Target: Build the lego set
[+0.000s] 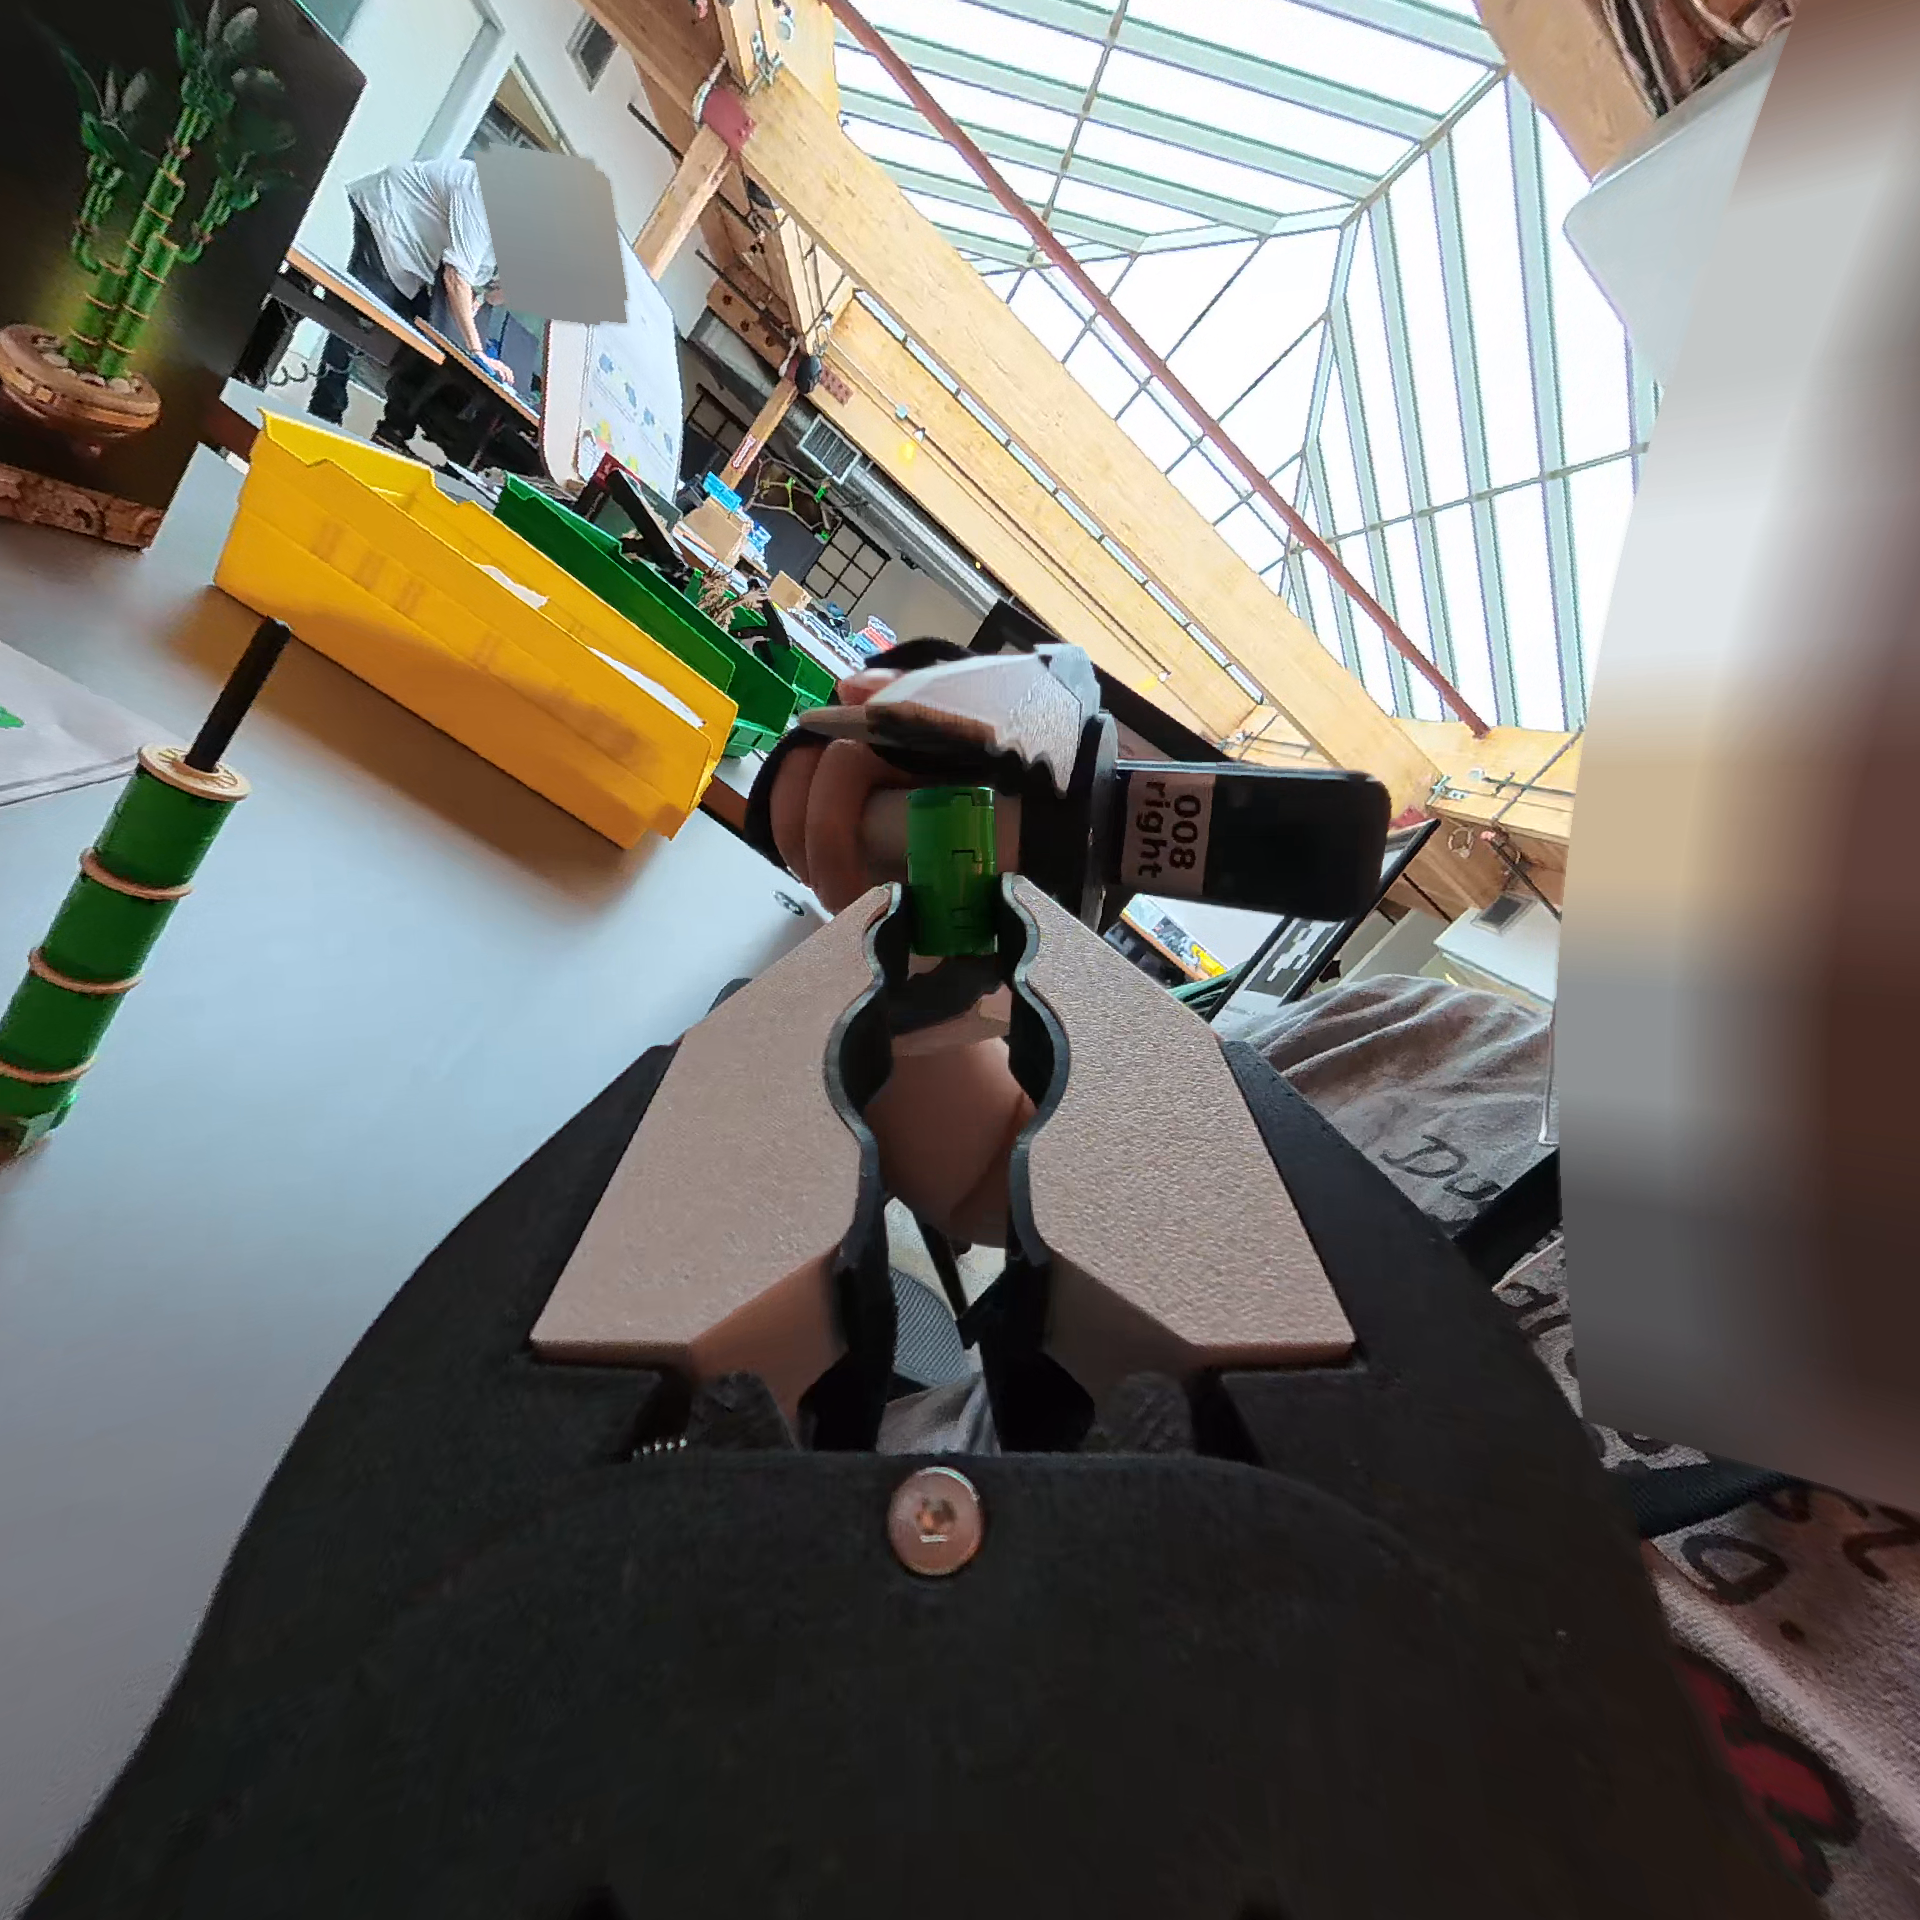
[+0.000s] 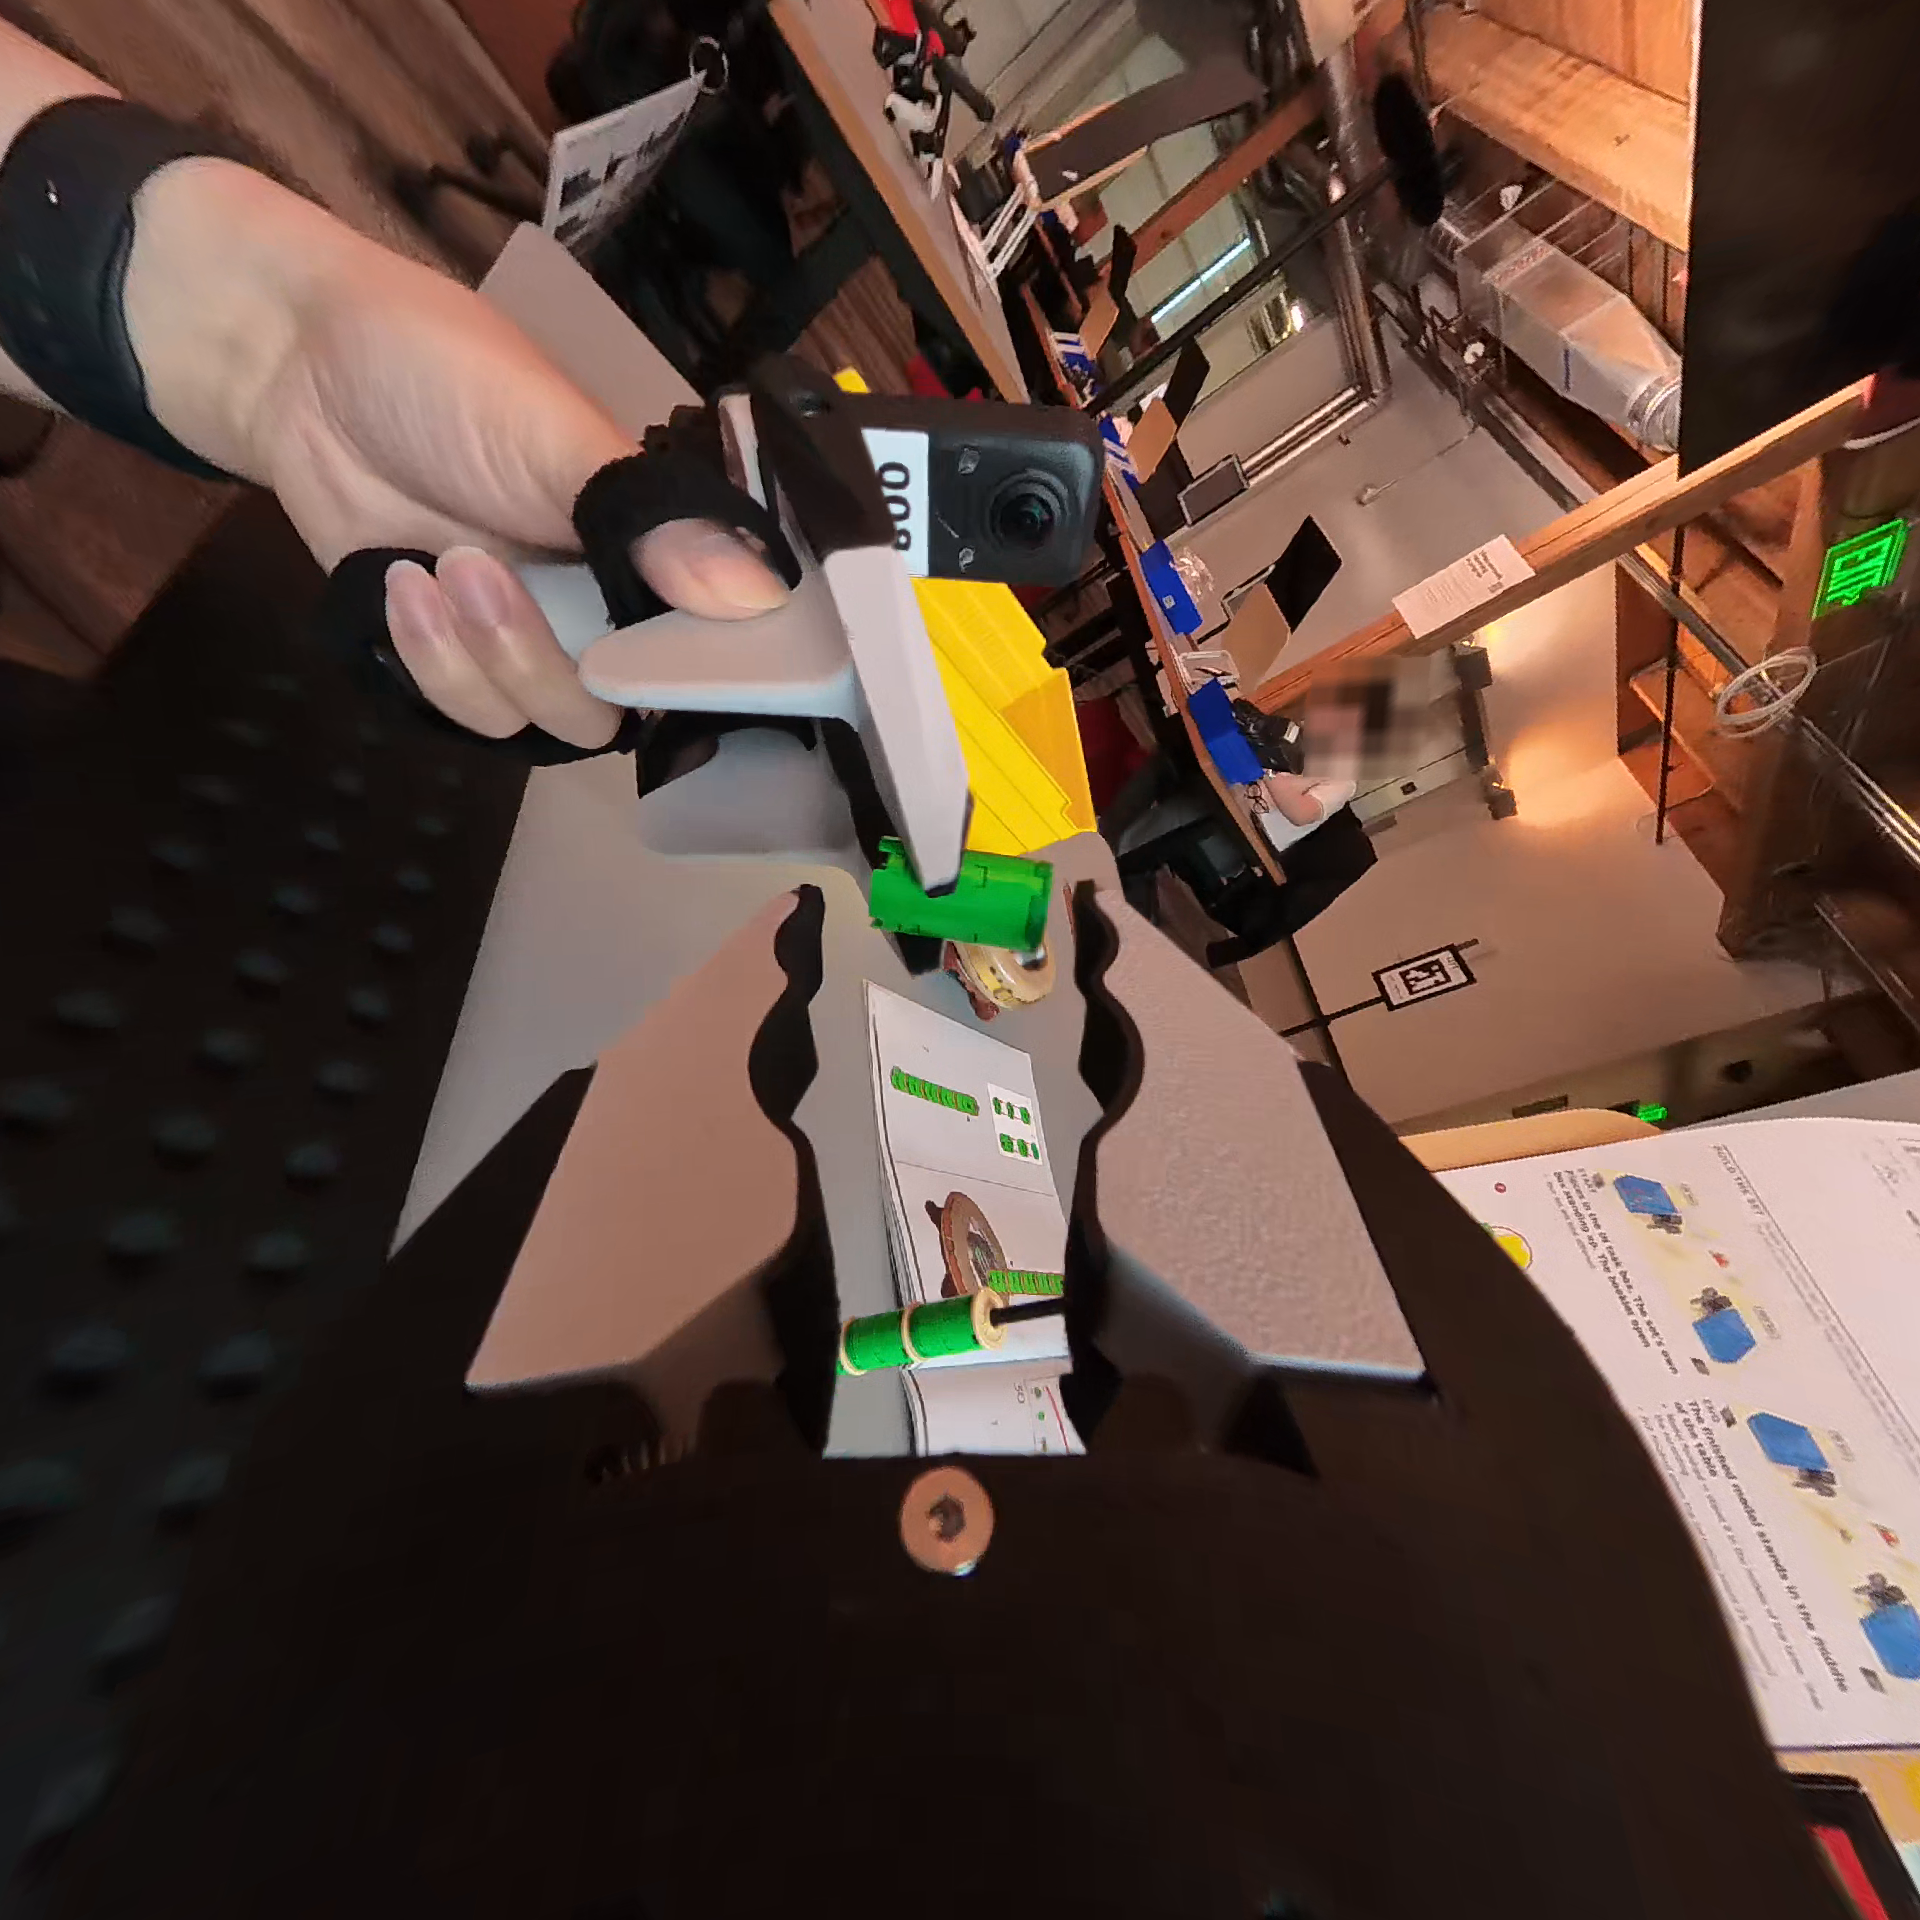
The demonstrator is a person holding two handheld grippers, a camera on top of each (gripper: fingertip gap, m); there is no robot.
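Observation:
My left gripper (image 1: 951,899) is shut on a short green cylinder piece (image 1: 951,836) and holds it up in the air off the table edge. In the right wrist view the piece (image 2: 977,894) lies sideways, pinched by the left gripper's grey fingers (image 2: 914,758). My right gripper (image 2: 940,899) is open, with its jaws wide on either side of the piece, not touching it. A partly built green bamboo stalk (image 1: 104,935) with tan rings and a black axle on top stands on the grey table (image 1: 364,987). It also shows in the right wrist view (image 2: 925,1335).
A yellow bin (image 1: 457,623) and green bins (image 1: 644,592) sit at the back of the table, beside the set's box (image 1: 135,239). An open instruction booklet (image 2: 966,1143) and a brown pot base (image 2: 997,977) lie near the stalk. A printed sheet (image 2: 1662,1403) lies at right. A person (image 1: 416,260) stands far behind. Both grippers' tips are close together, under 4 cm apart. From the right gripper's tips to the partly built green bamboo stalk (image 1: 104,935) is close to 15 cm.

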